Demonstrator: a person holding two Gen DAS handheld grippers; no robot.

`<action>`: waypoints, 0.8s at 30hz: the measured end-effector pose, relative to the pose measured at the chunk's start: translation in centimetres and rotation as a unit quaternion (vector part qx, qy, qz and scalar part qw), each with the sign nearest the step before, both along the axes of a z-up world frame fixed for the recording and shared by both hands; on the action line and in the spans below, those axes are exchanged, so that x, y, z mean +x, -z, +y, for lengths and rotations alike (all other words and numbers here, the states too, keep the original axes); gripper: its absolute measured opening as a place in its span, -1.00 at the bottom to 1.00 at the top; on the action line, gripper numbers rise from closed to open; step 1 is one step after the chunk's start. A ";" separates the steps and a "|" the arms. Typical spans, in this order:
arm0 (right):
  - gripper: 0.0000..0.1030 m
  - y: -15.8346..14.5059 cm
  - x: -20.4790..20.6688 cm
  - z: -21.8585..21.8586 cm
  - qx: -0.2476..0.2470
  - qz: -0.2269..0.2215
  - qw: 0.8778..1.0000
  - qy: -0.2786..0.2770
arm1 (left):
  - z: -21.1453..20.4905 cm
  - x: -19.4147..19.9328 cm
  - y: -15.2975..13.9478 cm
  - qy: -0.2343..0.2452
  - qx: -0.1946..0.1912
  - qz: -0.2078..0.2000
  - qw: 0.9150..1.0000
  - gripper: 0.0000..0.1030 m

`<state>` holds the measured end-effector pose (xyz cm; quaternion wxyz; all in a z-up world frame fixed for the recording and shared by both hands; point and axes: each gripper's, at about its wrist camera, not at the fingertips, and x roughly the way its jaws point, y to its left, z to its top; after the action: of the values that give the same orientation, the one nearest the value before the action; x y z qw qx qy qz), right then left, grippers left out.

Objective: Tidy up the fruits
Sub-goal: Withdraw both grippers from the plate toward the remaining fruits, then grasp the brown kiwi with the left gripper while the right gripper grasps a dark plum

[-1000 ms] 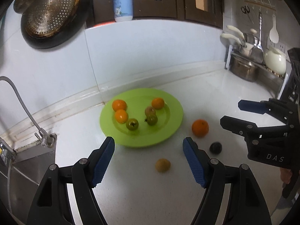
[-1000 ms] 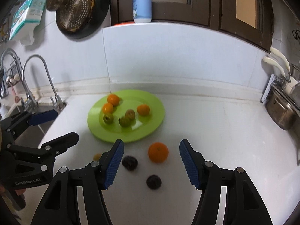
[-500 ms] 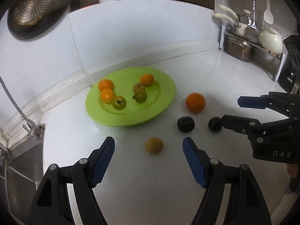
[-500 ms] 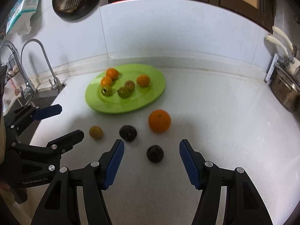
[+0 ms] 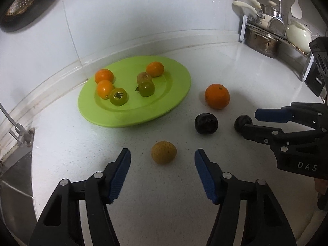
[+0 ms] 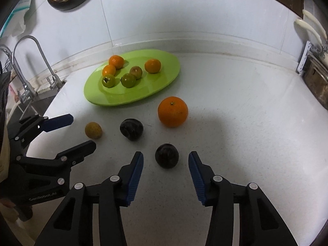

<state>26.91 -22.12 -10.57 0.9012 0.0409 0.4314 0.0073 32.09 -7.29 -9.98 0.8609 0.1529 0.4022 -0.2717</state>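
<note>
Both grippers, left gripper [image 5: 162,173] and right gripper [image 6: 166,175], have been lowered and narrowed (still open, nothing gripped) around the round tan fruit [image 5: 164,152] and the round dark plum [image 6: 166,155]; 2 pickups are judged imminent.

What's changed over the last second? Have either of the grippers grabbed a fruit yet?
Both grippers have come down toward the counter. The left gripper now frames the small round yellow-brown fruit; the right gripper frames the nearer dark purple plum. Both sets of jaws have just been closing, but neither pad touches its fruit yet. The green plate and every fruit lie where they were.
</note>
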 end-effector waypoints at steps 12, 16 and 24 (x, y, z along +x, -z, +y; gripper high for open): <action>-0.27 1.2 1.2 -0.4 0.020 0.016 1.000 -0.003 | -0.8 1.2 1.2 0.004 -0.005 0.032 0.999 -0.22; -0.36 1.3 1.3 -0.4 0.024 0.018 1.000 -0.005 | -0.8 1.4 1.4 0.003 -0.006 0.037 0.999 -0.30; -0.46 1.1 1.2 -0.2 0.019 0.015 1.000 -0.008 | -0.8 1.4 1.3 0.002 -0.009 0.040 0.999 -0.45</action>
<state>28.13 -22.31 -11.69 0.8935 0.0541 0.4452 0.0222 33.53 -8.06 -11.26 0.8446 0.1351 0.4339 -0.2829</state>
